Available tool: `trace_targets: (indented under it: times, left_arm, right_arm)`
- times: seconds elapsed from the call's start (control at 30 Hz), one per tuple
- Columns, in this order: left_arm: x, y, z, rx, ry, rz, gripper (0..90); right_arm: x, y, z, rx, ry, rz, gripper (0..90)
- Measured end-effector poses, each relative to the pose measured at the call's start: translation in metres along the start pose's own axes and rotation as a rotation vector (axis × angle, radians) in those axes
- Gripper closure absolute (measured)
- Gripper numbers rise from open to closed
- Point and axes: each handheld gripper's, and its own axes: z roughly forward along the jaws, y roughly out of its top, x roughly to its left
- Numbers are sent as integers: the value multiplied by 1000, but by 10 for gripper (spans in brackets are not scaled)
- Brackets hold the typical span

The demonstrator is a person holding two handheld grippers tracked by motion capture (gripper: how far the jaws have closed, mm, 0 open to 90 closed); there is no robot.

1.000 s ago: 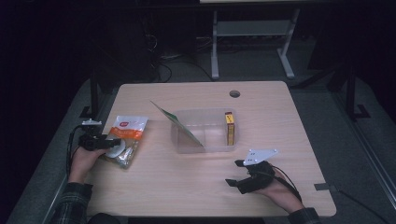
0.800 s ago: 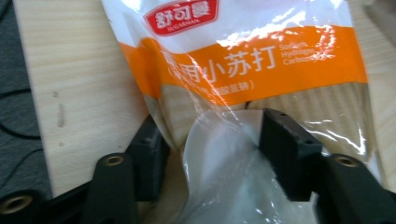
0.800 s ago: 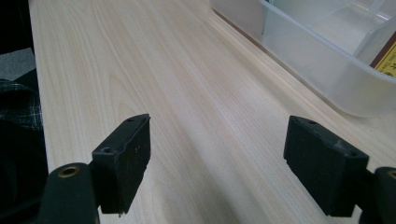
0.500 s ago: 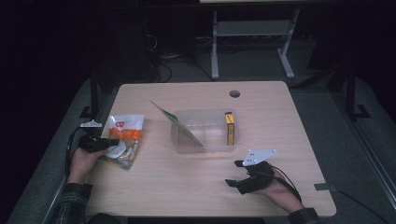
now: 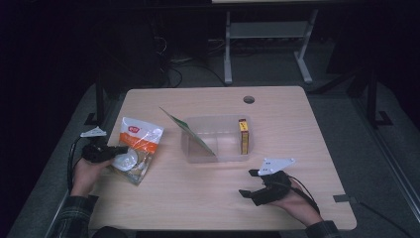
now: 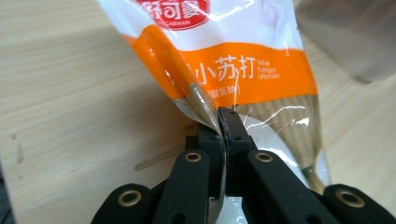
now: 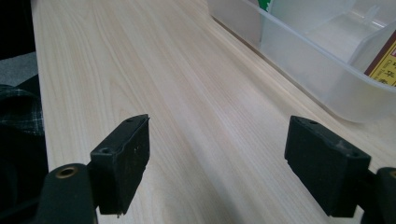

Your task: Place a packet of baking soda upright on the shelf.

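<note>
Pouch pinched at the left edge of the table

Grippers sit at the near side of the table [image 5: 208, 203], one in each hand. Toward the near right corner, the right gripper [image 5: 253, 184] rests low over bare wood with its jaws spread wide and nothing between them; in the right gripper view its two black pads [image 7: 122, 161] stand far apart with only the table's grain showing in the gap. At the left edge, the left gripper [image 5: 121, 149] has just closed its jaws, and they now pinch the near edge of the orange and white pouch [image 5: 137, 151]. In the left gripper view the pouch [image 6: 243, 70] has its crimped edge caught between the jaw tips, its body stretching away with the near end lifted off the wood. Farther in, around the middle of the table, stands a clear plastic bin [image 5: 218, 153]. A yellow box [image 5: 243, 136] stands upright inside at its right end, and a green-edged packet [image 5: 190, 133] leans on its left wall. Near the far edge is a round cable hole [image 5: 248, 99].
</note>
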Motion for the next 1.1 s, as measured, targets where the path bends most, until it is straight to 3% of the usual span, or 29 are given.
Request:
trace_targets:
  times: [0.23,0.43,0.7,0.9,1.1]
  left_arm:
    - [-30,11,-19,-78,-71,55,896]
    - [-56,18,-24,-122,-131,107,897]
    - [-84,22,-33,-152,-177,168,898]
    - [-108,25,-37,-167,-250,214,898]
    - [-141,24,-27,-155,-330,266,898]
  right_arm:
    - [-1,4,-1,-56,4,39,193]
    - [-1,8,2,-100,65,63,178]
    - [11,22,17,-110,107,21,173]
    - [19,34,25,-131,138,-6,174]
    - [23,39,25,-163,166,-18,200]
